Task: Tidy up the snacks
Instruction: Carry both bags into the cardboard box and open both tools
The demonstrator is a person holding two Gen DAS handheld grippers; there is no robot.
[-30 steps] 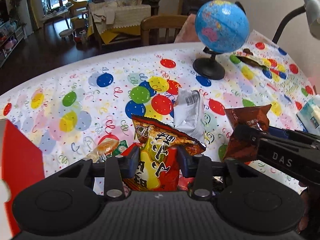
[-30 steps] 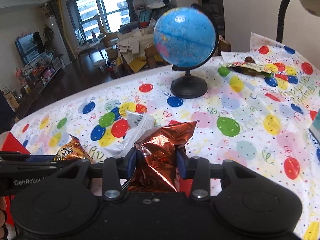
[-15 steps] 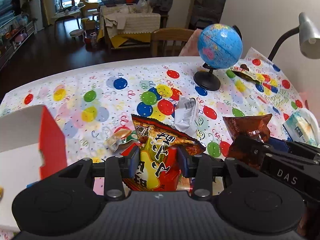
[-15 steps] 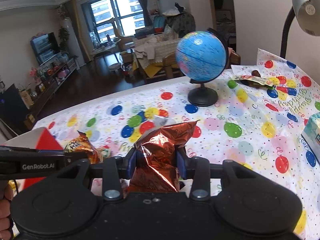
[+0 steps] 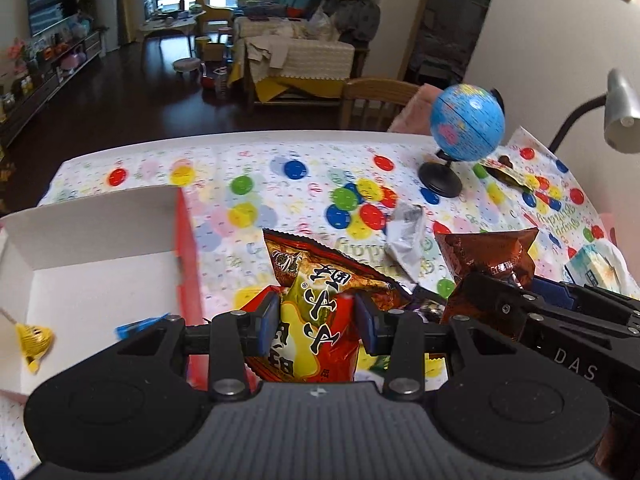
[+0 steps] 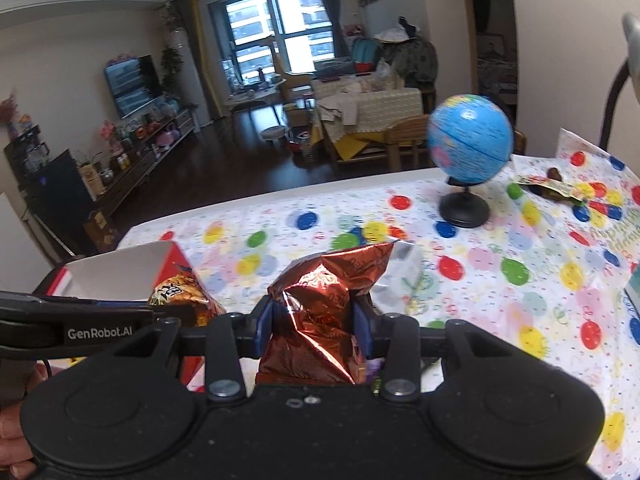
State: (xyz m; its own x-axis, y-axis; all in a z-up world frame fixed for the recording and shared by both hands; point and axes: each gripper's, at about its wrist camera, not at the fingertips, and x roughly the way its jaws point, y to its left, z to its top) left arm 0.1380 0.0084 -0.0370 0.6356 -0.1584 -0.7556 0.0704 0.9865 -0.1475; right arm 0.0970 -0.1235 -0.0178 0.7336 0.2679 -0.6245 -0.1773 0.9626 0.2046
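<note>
My left gripper (image 5: 316, 322) is shut on a red and yellow snack bag (image 5: 316, 312), held above the balloon-print tablecloth (image 5: 280, 184). Beside it on the right, my right gripper (image 6: 314, 330) is shut on a shiny copper-brown foil bag (image 6: 320, 312), which also shows in the left wrist view as the foil bag (image 5: 488, 256). An open red box with a white inside (image 5: 88, 264) lies at the left and holds a small yellow wrapped sweet (image 5: 34, 338). A silver packet (image 5: 406, 240) lies on the cloth ahead.
A blue globe (image 5: 466, 128) on a black stand is at the far right, with a snack wrapper (image 5: 508, 174) behind it. A desk lamp (image 5: 620, 114) leans in from the right. A tissue pack (image 5: 596, 266) sits at the right edge. A wooden chair (image 5: 376, 96) stands beyond the table.
Both grippers rose and drew back leftwards with their bags still held. The red box came into fuller view at the left, showing its white inside.
</note>
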